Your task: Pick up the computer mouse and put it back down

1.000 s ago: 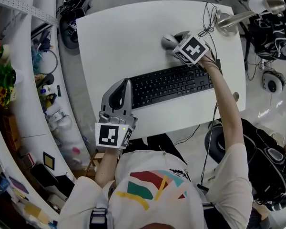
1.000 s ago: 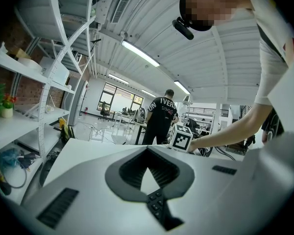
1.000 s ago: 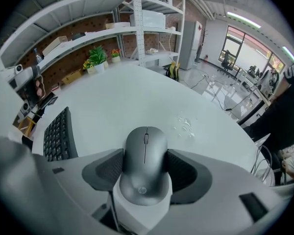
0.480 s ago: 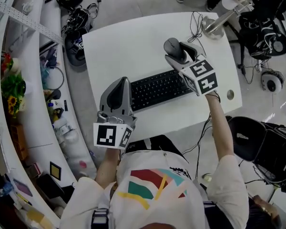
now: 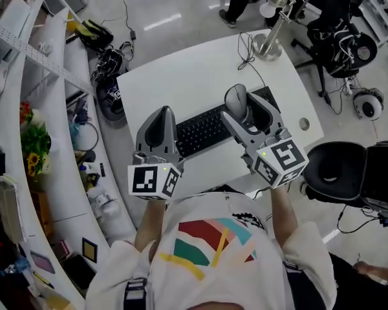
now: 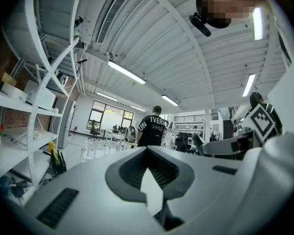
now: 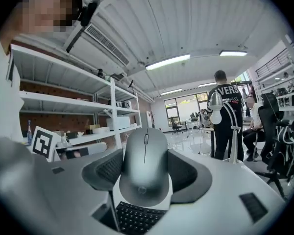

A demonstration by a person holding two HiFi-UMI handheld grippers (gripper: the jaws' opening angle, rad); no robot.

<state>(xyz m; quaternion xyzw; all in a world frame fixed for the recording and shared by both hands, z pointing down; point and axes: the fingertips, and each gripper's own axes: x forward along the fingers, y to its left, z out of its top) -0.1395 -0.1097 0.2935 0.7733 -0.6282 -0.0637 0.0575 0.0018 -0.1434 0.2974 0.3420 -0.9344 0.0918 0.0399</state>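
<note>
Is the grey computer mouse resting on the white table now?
No, the right gripper holds the grey computer mouse between its jaws above the black keyboard.

The right gripper [image 5: 240, 112] holds a grey rounded computer mouse [image 5: 236, 99] over a black keyboard [image 5: 197, 132]. The left gripper [image 5: 161, 116] hovers above the white bench [image 5: 181, 76].

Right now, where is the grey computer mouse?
Head view, right of centre: the grey computer mouse is clamped in the right gripper, held above the right end of the black keyboard on the white table.
</note>
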